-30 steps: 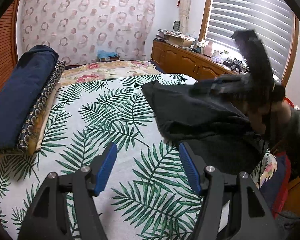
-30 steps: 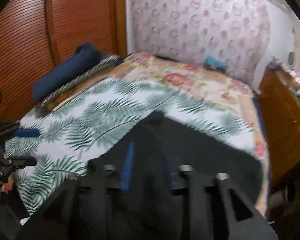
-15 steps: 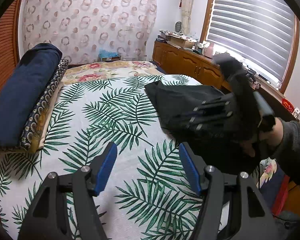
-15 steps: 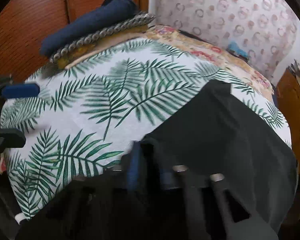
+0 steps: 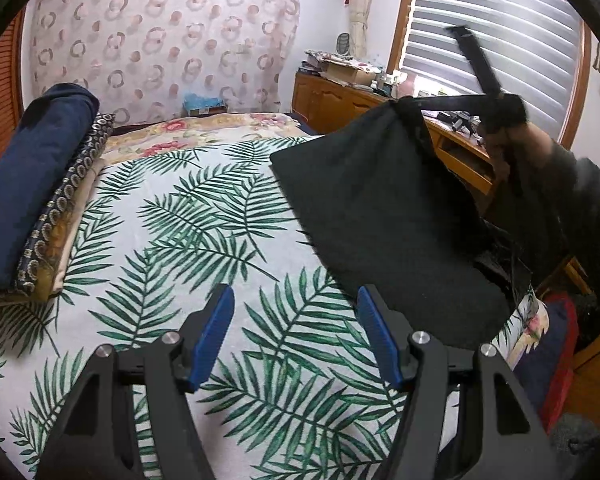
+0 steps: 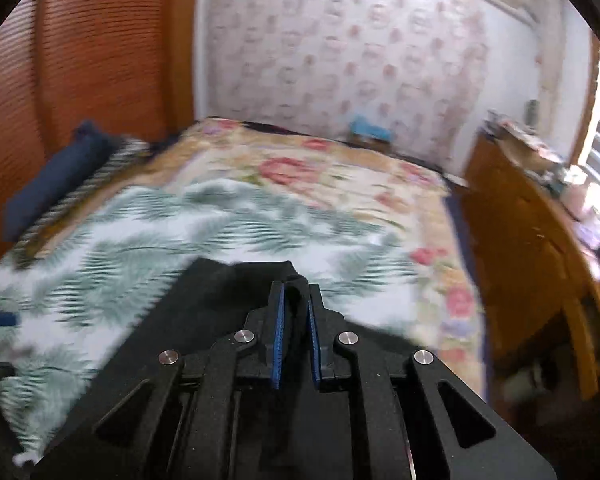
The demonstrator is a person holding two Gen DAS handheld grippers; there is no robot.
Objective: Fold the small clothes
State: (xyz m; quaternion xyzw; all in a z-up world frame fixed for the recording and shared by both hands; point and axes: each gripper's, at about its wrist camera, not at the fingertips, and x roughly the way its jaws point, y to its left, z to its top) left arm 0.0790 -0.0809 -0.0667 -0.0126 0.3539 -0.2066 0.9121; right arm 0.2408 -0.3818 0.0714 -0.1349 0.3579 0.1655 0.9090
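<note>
The right gripper has its blue pads pinched on a bunched corner of the black garment, and that corner is up in the air on the right of the bed, the cloth draping down from it to the palm-leaf sheet. In the left wrist view the right gripper shows at the far right against the window blinds, a hand and dark sleeve behind it. The lower part of the garment lies on the near right edge of the bed.

The left gripper hangs over the near middle of the sheet, jaws standing wide with nothing between the blue pads; the garment's near edge is just beside its right finger, whether touching I cannot tell.

Around the work: a rolled navy blanket on a stack of patterned bedding runs along the left edge of the bed, well apart from the garment. A floral cover takes the far end of the bed, with a small blue thing beyond it by the ring-patterned curtain. A wooden cabinet with clutter on top stands at the far right under the blinds. Slatted wooden panelling fills the left wall. The right wrist view is blurred.
</note>
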